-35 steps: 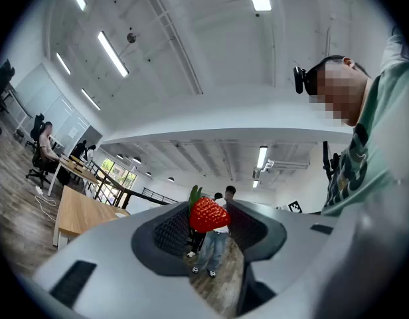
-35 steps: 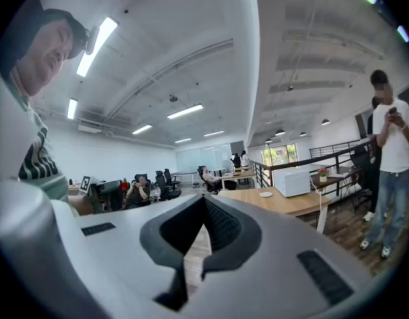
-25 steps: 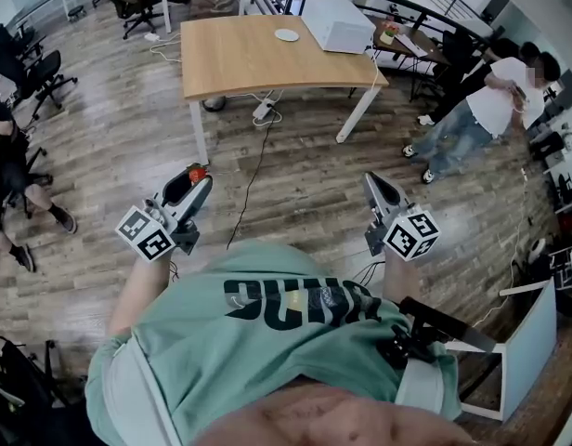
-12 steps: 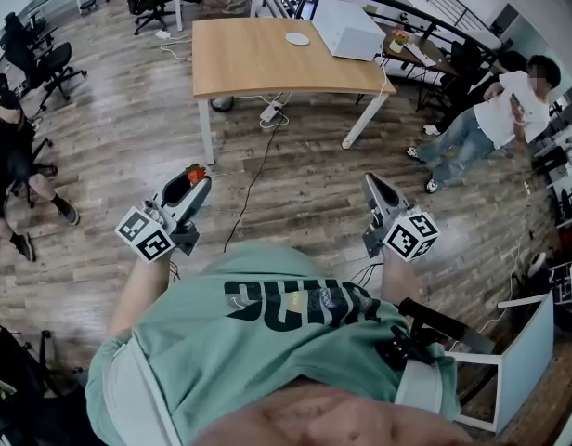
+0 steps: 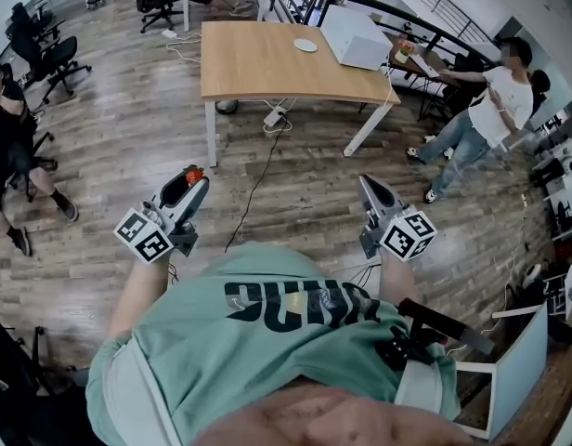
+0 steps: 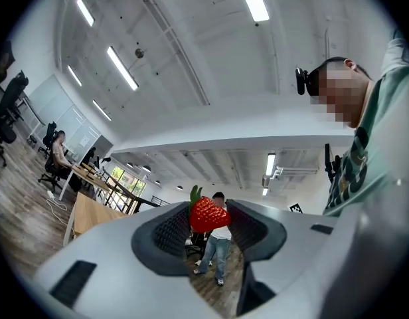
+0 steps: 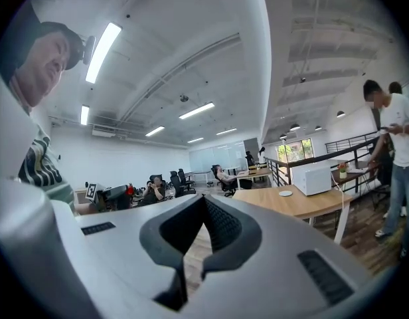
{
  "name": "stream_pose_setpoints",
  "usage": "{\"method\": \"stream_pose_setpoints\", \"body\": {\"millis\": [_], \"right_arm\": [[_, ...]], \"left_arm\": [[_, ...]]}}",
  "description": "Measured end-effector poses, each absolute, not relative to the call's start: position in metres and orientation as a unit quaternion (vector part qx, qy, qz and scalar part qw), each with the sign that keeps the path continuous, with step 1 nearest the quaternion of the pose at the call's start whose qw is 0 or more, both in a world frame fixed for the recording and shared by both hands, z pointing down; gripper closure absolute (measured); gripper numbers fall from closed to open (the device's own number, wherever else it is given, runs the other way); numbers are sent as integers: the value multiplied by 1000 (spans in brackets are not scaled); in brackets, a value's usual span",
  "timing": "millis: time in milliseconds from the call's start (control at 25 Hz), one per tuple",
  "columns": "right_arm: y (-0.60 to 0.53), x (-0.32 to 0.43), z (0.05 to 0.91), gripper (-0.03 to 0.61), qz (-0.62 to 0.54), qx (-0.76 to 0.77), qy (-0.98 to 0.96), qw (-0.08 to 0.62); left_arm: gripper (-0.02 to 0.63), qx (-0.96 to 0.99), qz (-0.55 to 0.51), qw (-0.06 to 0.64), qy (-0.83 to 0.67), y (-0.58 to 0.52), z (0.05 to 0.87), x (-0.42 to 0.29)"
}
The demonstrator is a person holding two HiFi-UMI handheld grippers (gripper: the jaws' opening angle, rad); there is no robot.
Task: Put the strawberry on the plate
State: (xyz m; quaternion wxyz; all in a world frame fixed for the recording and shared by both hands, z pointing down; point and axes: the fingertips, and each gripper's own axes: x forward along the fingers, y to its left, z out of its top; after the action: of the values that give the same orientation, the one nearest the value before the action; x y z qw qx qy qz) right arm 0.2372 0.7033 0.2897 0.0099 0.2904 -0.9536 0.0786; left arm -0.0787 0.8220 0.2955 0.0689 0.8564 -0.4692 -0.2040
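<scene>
- Wooden table (image 5: pixel 277 59), count one, upper centre of the head view; well apart from both grippers, not yet reached.
- Grippers, count two: left gripper (image 5: pixel 191 182), left of centre, clamped on the strawberry; right gripper (image 7: pixel 202 203) closed, nothing between the jaws.
- White plate (image 5: pixel 305 45), count one, on the table's far part; apparently bare.
- Strawberry (image 6: pixel 208 214), count one, pinched between the left pads. Pick-up judged done; carry and placing left.

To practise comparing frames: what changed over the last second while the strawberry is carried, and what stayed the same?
The wooden table bearing the plate has slid right and slightly nearer in the head view. The bystander in white now stretches an arm out. Unchanged: the left tool stays shut on the strawberry, and the right tool stays shut and empty, both held forward.
</scene>
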Motion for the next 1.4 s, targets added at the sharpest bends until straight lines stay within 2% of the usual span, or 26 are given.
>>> {"method": "stream_pose_setpoints", "body": {"millis": [320,1000,1400], "right_arm": [[699,197,275,572,66,289,-955,17],[718,69,276,572,60,299,-951,56],[654,80,287,572,77,294,-952,39]], "left_arm": [[436,855,-216,68,-466,818,294,-118],[436,864,-210,65,-452,831,307,-247],[436,861,-203,78,-461,778,313,-236]]}}
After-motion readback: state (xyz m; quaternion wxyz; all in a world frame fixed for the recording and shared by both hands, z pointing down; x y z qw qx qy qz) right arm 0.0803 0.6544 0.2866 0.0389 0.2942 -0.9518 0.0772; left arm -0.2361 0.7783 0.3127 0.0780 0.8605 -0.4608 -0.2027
